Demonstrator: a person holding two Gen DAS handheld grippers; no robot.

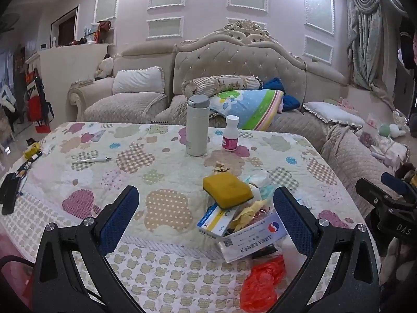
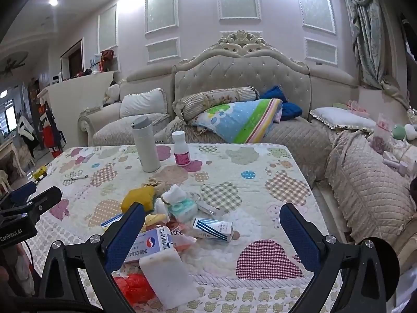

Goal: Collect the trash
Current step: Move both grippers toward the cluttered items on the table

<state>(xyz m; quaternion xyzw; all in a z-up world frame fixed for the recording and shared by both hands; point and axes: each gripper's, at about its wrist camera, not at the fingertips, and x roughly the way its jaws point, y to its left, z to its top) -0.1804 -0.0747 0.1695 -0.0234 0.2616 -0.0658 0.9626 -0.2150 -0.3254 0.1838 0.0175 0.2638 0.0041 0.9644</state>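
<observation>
A pile of trash lies on the quilt-covered table (image 1: 161, 143) near its front edge: a yellow sponge (image 1: 227, 190), medicine boxes (image 1: 217, 220), a white card box (image 1: 250, 237), crumpled tissue (image 1: 259, 178) and a red plastic bag (image 1: 262, 284). My left gripper (image 1: 206, 208) is open and empty, just left of the pile. In the right wrist view the pile shows the sponge (image 2: 138, 198), a blue-striped box (image 2: 212, 229), a white block (image 2: 168, 276) and the red bag (image 2: 135, 288). My right gripper (image 2: 212, 229) is open and empty above the pile's right side.
A white thermos (image 1: 197, 125) and a small pink-labelled bottle (image 1: 230, 134) stand at the table's far side. A pen (image 1: 91, 160) lies to the left. Dark items (image 1: 10, 190) lie at the left edge. A sofa (image 1: 234, 60) with cushions stands behind.
</observation>
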